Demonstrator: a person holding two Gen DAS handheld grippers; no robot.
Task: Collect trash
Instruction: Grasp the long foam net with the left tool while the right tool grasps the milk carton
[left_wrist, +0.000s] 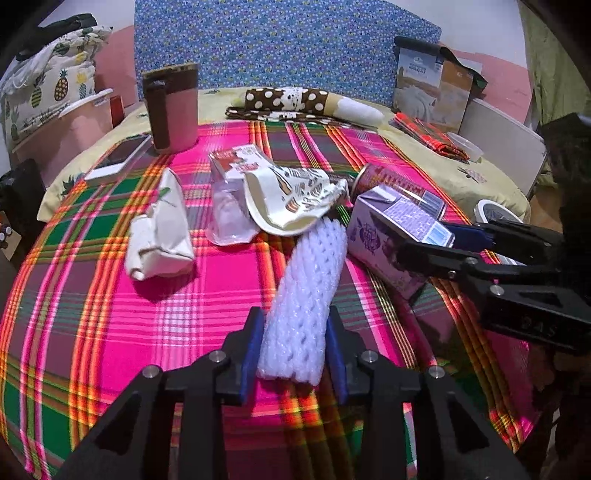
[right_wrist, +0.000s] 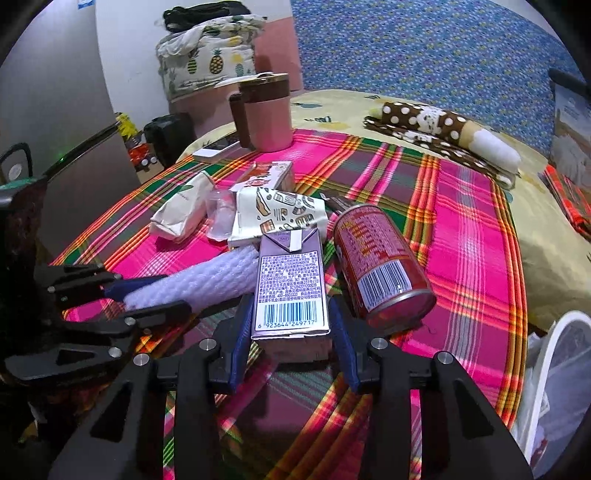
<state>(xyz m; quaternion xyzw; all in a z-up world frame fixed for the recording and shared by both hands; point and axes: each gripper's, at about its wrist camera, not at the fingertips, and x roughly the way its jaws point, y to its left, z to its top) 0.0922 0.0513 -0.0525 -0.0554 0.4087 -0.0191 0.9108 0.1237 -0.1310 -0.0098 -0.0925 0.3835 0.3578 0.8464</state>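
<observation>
1. I am looking over a bed spread with a bright plaid cloth (left_wrist: 110, 314), where the trash is lying in a loose cluster.
2. At the far left a phone (left_wrist: 120, 157) is lying flat beside a pink and brown mug (left_wrist: 173, 107), which is standing upright.
3. Nearer me a crumpled white paper bag (left_wrist: 160, 229) is lying on its side, with a clear plastic cup (left_wrist: 229, 210) just to its right.
4. Behind the cup a small red and white carton (left_wrist: 240, 160) is showing, and a squashed patterned paper cup (left_wrist: 291, 199) is leaning over it.
5. My left gripper (left_wrist: 293, 350) is closing its blue pads on the near end of a white foam net sleeve (left_wrist: 306, 280); both pads are pressing its sides, and its far end is resting against the patterned paper cup.
6. To the right, my right gripper (right_wrist: 291, 336) is clamping the bottom end of a purple drink carton (right_wrist: 290, 284), barcode facing up, jaws partly closed against both its sides.
7. A red can (right_wrist: 380, 262) is lying on its side just beside the drink carton, on its right.
8. At the right edge the white rim of a bin (right_wrist: 546, 369) is showing, off the edge of the bed.
</observation>
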